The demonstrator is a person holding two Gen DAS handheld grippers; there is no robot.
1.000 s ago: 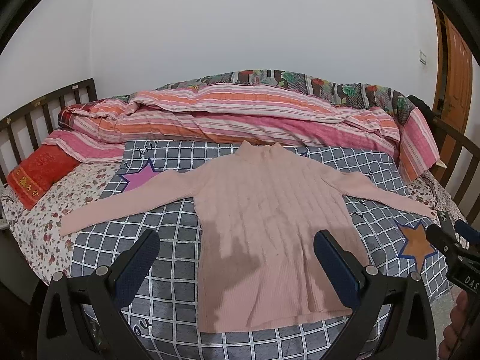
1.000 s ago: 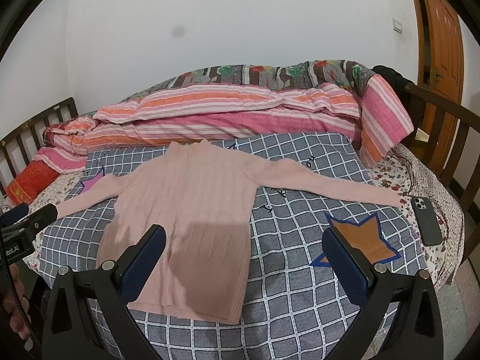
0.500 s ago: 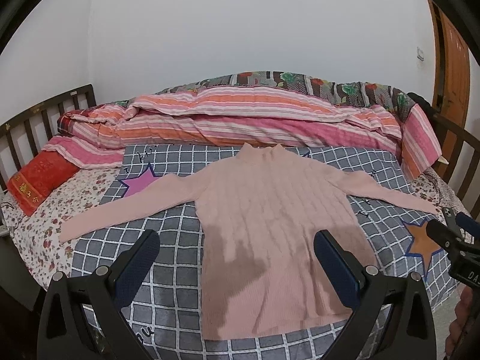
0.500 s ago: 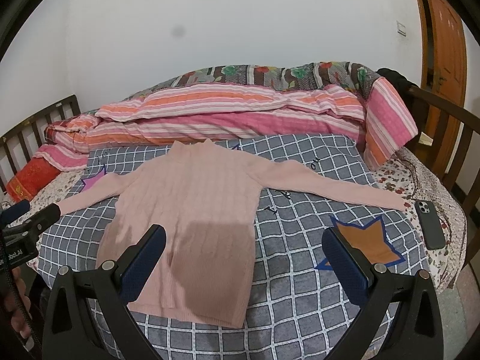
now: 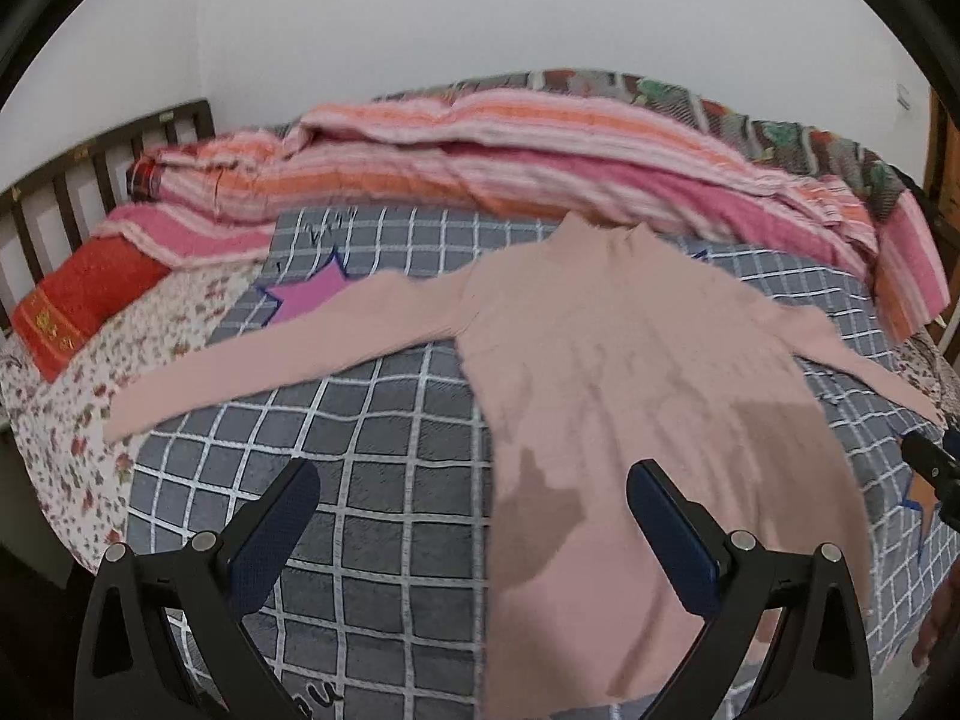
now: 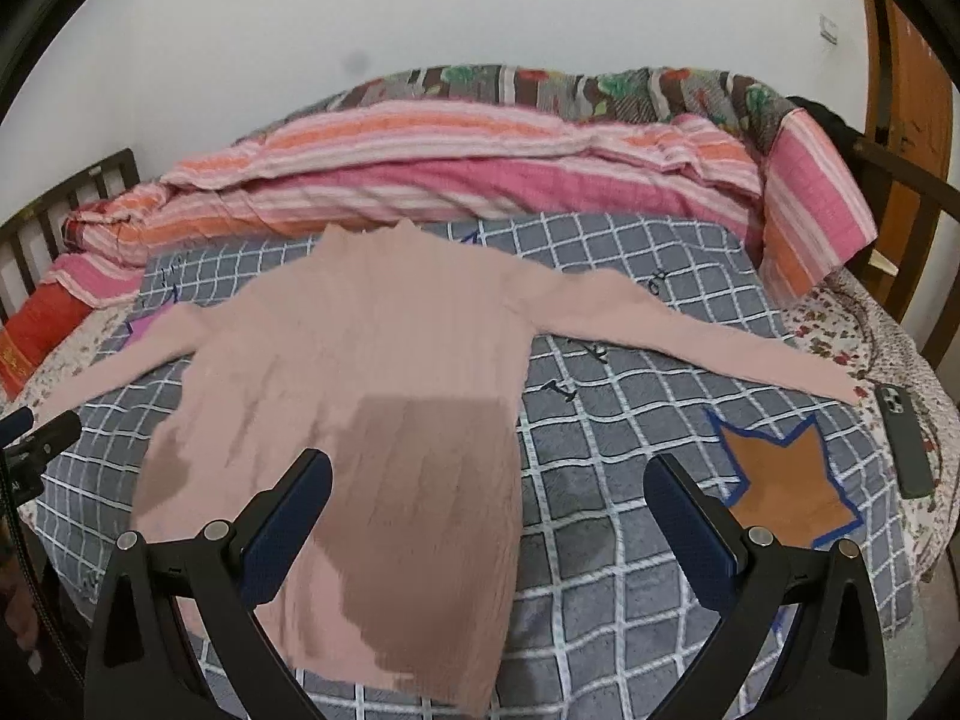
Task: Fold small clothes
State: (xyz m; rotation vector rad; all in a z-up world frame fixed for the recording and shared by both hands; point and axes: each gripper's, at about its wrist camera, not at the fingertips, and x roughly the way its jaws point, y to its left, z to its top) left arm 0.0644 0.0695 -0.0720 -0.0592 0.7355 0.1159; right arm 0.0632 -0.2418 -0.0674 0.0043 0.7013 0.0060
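1. Pale pink ribbed knit long-sleeved sweater spread flat, front up, on the grey white-checked quilt of the bed, collar toward the striped pink-and-orange duvet, both sleeves stretched out sideways.
2. Left gripper hovering above the near edge of the bed, fingers spread wide and empty; hem and left flank of the sweater lying just ahead of and between them.
3. Right gripper likewise held clear of the fabric, fingers wide apart with nothing between; sweater body ahead of the left-hand finger, bare quilt with an orange star patch ahead of the right-hand one.
4. Likely light, soft and limp: no stiffness to hold a shape, so sagging and stretching wherever lifted from one point.
5. Ribbed knit probably grippy against the pads, yet prone to drag on the quilted cover and to bunch rather than slide.
6. Best hold, as a judgement: sleeve cuff well beyond the right-hand finger, or the shoulder seam, pinching through a single layer only.
7. For the body fold, hem corners nearest the fingers, one per gripper, lifted together to keep the edge straight.
8. Dark phone lying beyond the right cuff, near it; worth avoiding.
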